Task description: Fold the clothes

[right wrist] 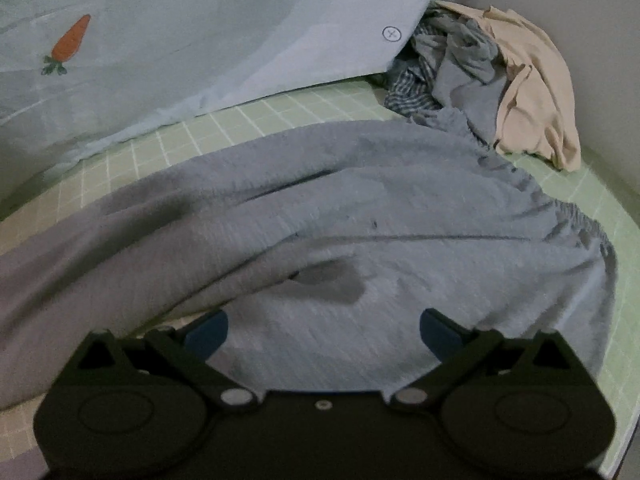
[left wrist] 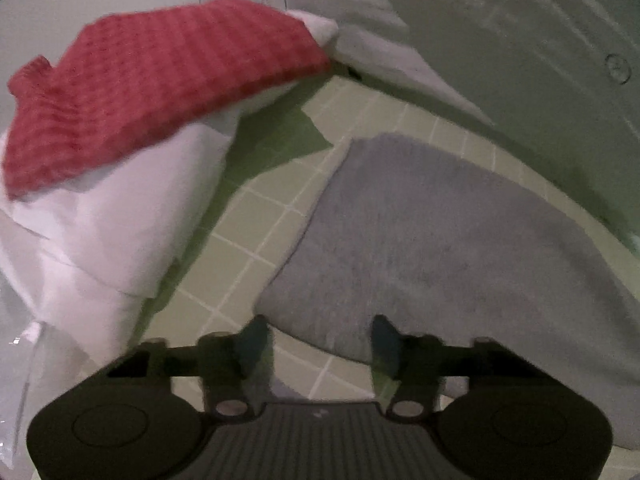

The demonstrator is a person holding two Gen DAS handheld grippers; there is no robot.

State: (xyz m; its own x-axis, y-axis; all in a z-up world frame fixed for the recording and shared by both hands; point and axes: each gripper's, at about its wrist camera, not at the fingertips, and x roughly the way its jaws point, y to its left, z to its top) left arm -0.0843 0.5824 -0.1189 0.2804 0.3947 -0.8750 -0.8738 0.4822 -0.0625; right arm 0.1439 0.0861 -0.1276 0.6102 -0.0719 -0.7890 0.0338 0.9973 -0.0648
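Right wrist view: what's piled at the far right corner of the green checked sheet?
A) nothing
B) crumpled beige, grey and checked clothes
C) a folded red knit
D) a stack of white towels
B: the crumpled clothes pile sits beyond the grey garment on the green checked sheet.

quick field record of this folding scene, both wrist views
surface: green checked sheet
garment being worked: grey garment, spread flat, elastic waistband at its right end
left gripper: jaws apart over the grey garment's edge, nothing pressed between them
right gripper: jaws wide open above the grey garment, not gripping
folded stack: red knit piece on top of white folded items
unfolded pile: beige garment and checked cloth
behind: pale blue bedding with a carrot print
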